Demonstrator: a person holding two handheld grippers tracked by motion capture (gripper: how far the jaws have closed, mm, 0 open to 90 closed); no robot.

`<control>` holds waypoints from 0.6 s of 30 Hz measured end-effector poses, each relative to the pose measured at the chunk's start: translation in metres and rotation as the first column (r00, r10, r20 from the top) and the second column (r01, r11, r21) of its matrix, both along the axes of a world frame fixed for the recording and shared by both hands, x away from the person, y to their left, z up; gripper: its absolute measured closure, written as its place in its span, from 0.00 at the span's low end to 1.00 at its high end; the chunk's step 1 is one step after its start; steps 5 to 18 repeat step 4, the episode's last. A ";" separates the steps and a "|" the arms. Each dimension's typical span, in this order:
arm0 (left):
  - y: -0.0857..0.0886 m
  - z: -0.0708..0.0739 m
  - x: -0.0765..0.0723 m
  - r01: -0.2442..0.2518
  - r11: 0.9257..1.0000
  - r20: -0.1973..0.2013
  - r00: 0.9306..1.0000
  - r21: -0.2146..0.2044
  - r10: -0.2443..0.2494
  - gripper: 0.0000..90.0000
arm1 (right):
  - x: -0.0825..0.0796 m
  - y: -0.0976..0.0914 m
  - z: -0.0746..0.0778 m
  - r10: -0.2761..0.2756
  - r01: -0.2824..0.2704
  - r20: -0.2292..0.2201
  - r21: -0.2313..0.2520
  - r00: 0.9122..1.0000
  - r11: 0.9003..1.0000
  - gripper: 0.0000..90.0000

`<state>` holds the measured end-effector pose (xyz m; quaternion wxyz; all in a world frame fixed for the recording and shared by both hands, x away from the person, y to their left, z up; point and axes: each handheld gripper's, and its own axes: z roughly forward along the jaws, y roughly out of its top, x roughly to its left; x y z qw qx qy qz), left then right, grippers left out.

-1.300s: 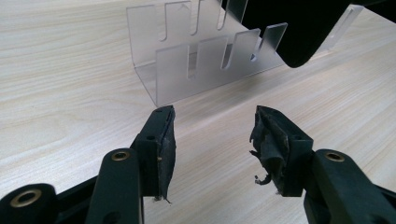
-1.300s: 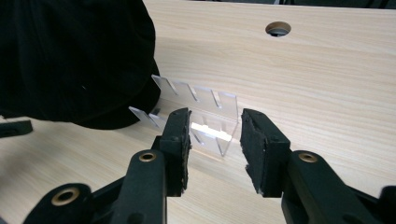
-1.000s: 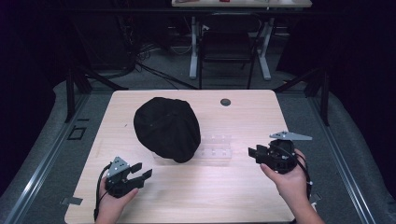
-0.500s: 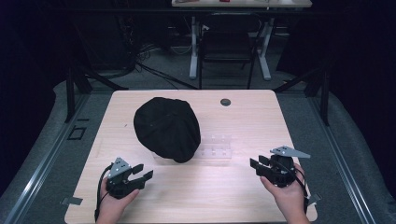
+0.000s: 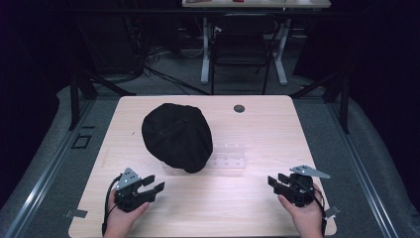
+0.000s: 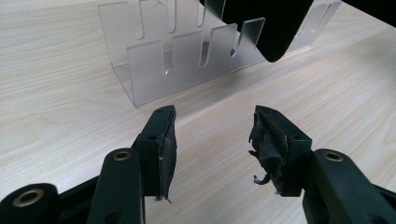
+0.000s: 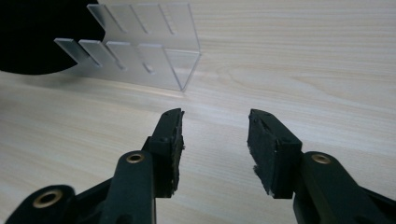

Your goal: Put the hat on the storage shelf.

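Observation:
A black cap (image 5: 176, 136) lies on the middle of the wooden table (image 5: 267, 129), its edge over a clear slotted rack (image 5: 229, 156). My left gripper (image 5: 154, 184) rests near the front left, pointing at the rack (image 6: 154, 60) and cap (image 6: 275, 23). It is open with bare table between its pads (image 6: 166, 140), and its jaws have just been closing slightly. My right gripper (image 5: 275, 181) sits low at the front right, facing the rack (image 7: 140, 56) and cap (image 7: 37, 32). It is open (image 7: 215, 128) and empty, its jaws having just been opening.
A small dark round disc (image 5: 239, 108) sits near the table's far edge. Beyond the table stand a chair (image 5: 240, 54) and desk legs on a dark floor with cables. Bare wood lies between the two grippers.
My right gripper has come down and toward the front edge of the table. The left gripper, cap and rack stay where they were.

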<state>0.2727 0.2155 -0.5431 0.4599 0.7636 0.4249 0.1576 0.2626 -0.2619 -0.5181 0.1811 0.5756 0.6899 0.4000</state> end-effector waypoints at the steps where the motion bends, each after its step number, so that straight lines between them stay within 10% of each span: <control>1: -0.001 0.000 0.000 0.001 1.000 0.002 1.000 0.002 -0.001 0.55 | 0.000 -0.001 -0.001 -0.004 0.004 0.004 -0.001 1.000 1.000 0.60; 18: -0.003 0.000 0.000 0.006 1.000 0.006 1.000 0.008 -0.006 0.55 | -0.001 -0.004 -0.006 -0.016 0.017 0.024 -0.014 1.000 1.000 0.58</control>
